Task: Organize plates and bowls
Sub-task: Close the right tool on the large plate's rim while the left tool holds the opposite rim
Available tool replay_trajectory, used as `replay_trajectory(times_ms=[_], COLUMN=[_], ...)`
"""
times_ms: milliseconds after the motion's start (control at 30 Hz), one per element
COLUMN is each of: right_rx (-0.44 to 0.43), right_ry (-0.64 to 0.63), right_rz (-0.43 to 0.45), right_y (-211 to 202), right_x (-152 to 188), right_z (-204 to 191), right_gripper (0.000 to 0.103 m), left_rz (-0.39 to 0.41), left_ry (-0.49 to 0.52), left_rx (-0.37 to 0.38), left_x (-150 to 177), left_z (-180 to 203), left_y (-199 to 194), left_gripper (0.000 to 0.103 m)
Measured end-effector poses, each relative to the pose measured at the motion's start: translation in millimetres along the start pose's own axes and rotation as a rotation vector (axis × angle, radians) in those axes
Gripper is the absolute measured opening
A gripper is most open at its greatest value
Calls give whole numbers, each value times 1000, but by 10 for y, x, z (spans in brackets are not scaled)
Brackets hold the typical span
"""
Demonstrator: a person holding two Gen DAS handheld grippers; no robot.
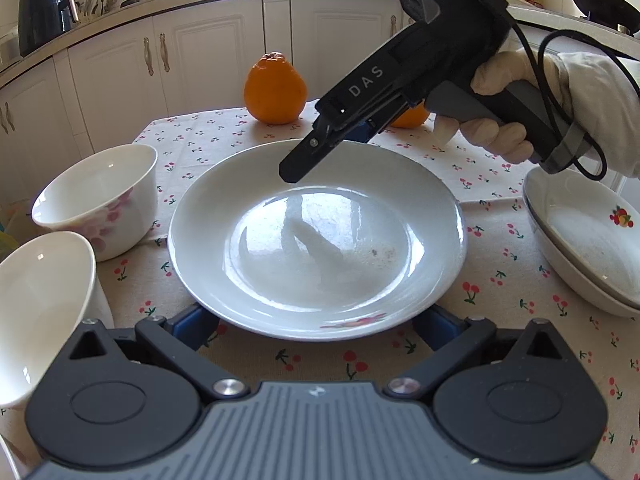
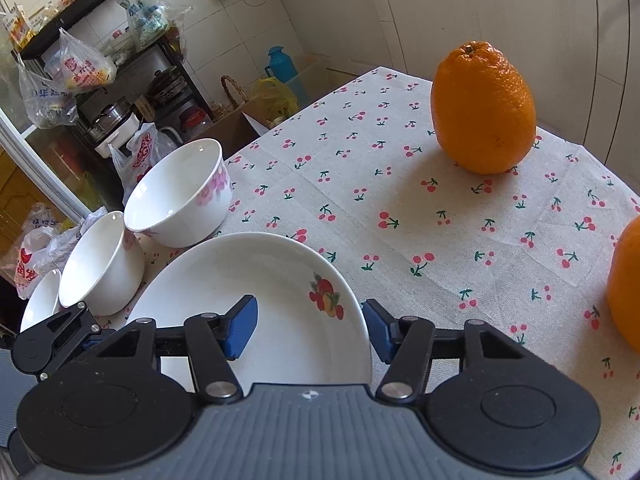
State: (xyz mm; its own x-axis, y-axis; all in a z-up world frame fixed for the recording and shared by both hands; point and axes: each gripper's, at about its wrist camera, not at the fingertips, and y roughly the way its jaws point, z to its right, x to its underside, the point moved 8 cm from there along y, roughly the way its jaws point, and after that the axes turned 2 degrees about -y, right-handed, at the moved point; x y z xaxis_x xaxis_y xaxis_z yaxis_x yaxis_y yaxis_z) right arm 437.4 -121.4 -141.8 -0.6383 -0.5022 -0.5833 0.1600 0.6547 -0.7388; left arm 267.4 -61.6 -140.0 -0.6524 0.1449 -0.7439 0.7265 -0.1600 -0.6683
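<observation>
A white plate (image 1: pixel 316 240) with a fruit print lies on the cherry-print cloth, and it also shows in the right wrist view (image 2: pixel 256 280). My left gripper (image 1: pixel 316 330) is open, its blue pads at the plate's near rim on both sides. My right gripper (image 2: pixel 308 330) is open over the plate's far rim, one pad inside and one outside; in the left wrist view it hangs above that rim (image 1: pixel 304 160). Two white bowls with pink flowers (image 1: pixel 100 200) (image 1: pixel 40 312) stand left of the plate. Stacked deep plates (image 1: pixel 584 248) sit on the right.
Two oranges (image 2: pixel 484 108) (image 2: pixel 628 280) stand on the far part of the table. White kitchen cabinets (image 1: pixel 200 52) lie beyond the table. A shelf with pots and plastic bags (image 2: pixel 100 80) stands past the table's left side.
</observation>
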Motion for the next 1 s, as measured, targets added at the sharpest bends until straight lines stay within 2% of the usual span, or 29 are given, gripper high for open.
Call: replay_trajectory(times_ms=[567, 1000], right_rx=[-25, -14], right_ry=[54, 80], right_rz=[2, 23], right_y=[-88, -302], right_x=[57, 227], right_z=[-25, -227], right_gripper=[64, 64], left_rz=[-14, -16], left_ry=[27, 67], left_rx=[18, 47], left_x=[-7, 31], left_z=[13, 60], left_y=[-23, -262], left_gripper=[101, 101])
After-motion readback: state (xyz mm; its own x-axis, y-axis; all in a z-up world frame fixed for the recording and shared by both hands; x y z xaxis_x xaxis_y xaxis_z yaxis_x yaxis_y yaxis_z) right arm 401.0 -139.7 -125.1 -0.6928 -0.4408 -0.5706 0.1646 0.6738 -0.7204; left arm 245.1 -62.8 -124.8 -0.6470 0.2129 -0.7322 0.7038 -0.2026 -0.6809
